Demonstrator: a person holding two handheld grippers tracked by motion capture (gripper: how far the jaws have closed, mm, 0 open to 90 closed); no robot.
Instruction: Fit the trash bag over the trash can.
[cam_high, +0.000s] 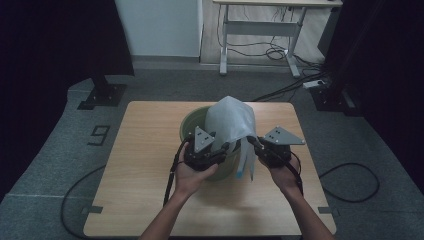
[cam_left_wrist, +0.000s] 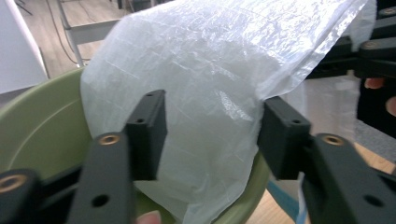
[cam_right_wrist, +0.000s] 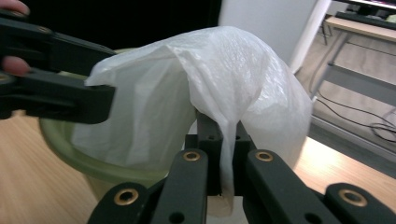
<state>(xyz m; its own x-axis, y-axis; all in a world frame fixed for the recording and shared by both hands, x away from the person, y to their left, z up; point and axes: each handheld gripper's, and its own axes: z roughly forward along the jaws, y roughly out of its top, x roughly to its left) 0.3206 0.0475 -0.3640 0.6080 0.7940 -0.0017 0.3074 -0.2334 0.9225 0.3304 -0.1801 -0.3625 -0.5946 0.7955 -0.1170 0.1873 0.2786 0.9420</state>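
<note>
White plastic bag (cam_high: 231, 122) held up over a green bin (cam_high: 192, 121) on a wooden table (cam_high: 145, 165).

The right gripper (cam_right_wrist: 223, 154) has its jaws clamped tight on a fold of the bag's edge, lifting the film above the bin's rim. The left gripper (cam_left_wrist: 210, 135) stands about half open, the bag's film between its jaws but neither pad pressing it. The high view shows both grippers at the bin's near side, the billowing bag hiding much of the bin's mouth, cables (cam_high: 350, 182) on the grey floor and a desk frame (cam_high: 260, 30) behind. The left gripper view shows the bin's green inner wall; the right gripper view shows the pinched fold.
</note>
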